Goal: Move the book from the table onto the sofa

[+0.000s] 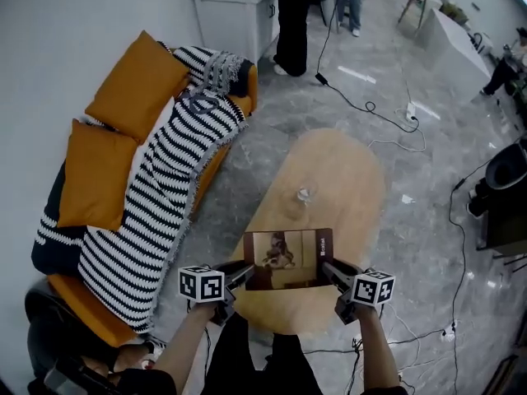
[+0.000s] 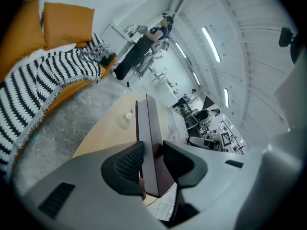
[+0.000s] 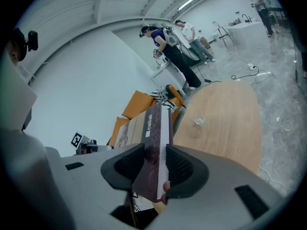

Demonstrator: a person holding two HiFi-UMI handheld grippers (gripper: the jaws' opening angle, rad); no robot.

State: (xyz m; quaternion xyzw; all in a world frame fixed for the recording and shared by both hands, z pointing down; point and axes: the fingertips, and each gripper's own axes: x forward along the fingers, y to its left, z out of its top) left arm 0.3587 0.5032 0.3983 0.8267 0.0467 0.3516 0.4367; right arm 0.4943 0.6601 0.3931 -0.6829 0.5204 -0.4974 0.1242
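- At the far left an orange sofa (image 1: pixel 212 169) is seen against the wall, with two orange cushions (image 1: pixel 138 76) propped along its back.
- The seat is covered by a black-and-white striped blanket (image 1: pixel 156 204); no book lies on it.
- The left gripper (image 1: pixel 240 275) is held at the book's left edge. In the left gripper view its jaws are closed on that edge, one pad pressed on each face.
- The book (image 1: pixel 288 258) is carried between the two grippers, cover up, with a picture on the cover. In the head view it is seen over the near end of the table, and in the gripper views it is seen clear of the table top.
- The right gripper (image 1: pixel 333 271) is held at the book's right edge. In the right gripper view its jaws are clamped on the spine side, one pad on each cover.
- The oval wooden table (image 1: pixel 342 179) is set beside the sofa, and a small clear object (image 1: pixel 305 194) is left near its middle.
- Cables (image 1: pixel 370 109) are strewn over the grey floor to the right.
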